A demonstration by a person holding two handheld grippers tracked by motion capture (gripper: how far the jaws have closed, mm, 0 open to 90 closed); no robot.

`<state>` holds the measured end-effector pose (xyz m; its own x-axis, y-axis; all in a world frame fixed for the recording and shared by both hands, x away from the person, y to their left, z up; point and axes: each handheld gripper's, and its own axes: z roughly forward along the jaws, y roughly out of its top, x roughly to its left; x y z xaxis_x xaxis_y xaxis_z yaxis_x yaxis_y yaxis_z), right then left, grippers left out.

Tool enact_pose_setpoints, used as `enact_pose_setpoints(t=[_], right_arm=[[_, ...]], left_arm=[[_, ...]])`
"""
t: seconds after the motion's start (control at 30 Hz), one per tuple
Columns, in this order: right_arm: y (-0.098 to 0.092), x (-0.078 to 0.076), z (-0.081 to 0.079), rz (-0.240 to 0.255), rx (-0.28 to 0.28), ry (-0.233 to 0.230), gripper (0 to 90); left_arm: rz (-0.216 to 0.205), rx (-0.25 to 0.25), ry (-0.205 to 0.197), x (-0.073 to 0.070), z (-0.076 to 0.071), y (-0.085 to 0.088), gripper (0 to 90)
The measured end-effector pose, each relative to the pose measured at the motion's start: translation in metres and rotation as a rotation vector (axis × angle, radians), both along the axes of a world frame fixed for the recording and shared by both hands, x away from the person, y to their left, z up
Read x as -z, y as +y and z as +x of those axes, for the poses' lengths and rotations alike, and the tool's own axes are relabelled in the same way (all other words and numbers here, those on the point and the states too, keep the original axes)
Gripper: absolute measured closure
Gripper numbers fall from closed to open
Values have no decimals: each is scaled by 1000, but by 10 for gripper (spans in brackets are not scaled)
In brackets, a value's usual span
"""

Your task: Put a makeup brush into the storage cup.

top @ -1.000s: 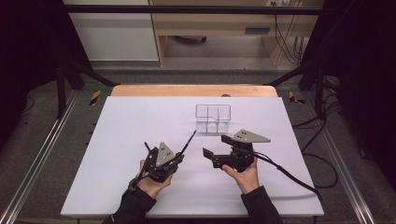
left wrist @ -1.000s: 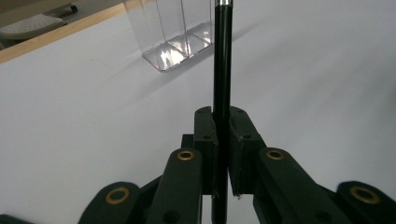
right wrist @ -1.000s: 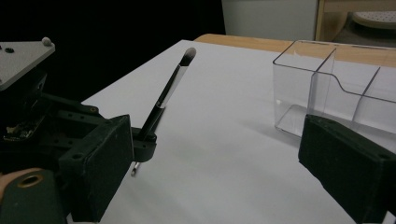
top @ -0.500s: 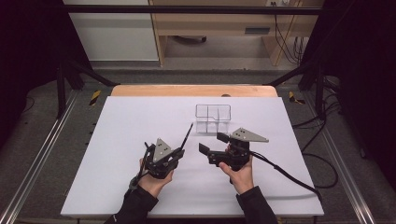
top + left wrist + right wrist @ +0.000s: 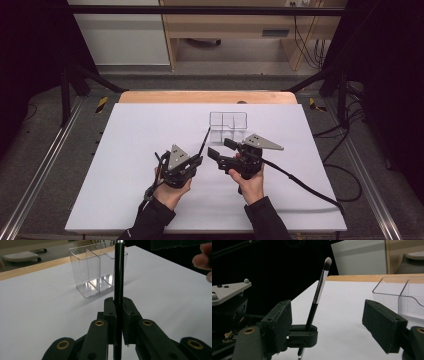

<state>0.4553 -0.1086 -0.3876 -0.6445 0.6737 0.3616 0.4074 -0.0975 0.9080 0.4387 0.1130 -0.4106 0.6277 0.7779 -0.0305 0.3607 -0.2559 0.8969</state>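
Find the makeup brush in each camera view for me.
High view: brush at centre, slanting up from the left gripper.
Left gripper view: upright black handle clamped between the jaws.
Right gripper view: left of centre, bristles up.
Shared landmark: clear organizer.

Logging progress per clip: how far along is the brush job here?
Done: the left tongs are shut on the brush, held upright off the table. In hand: the right tongs face the brush, their jaws just closing, nothing between them. Left: the clear organizer holds nothing, so the brush likely still has to go in.
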Motion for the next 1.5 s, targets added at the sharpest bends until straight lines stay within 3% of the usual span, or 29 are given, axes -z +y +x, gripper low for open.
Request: enact_pose_setpoints(t=[0.73, 0.83, 1.0, 1.5], right_arm=[[4, 5, 5, 42, -12, 49, 491], [4, 5, 5, 44, -12, 52, 519], [4, 5, 6, 73, -19, 69, 643], [4, 4, 6, 113, -24, 81, 833]], left_arm=[[-31, 16, 4, 3, -5, -26, 828], [-32, 19, 5, 2, -7, -28, 828], [-40, 19, 0, 2, -10, -30, 828], [-43, 16, -13, 0, -13, -29, 828]])
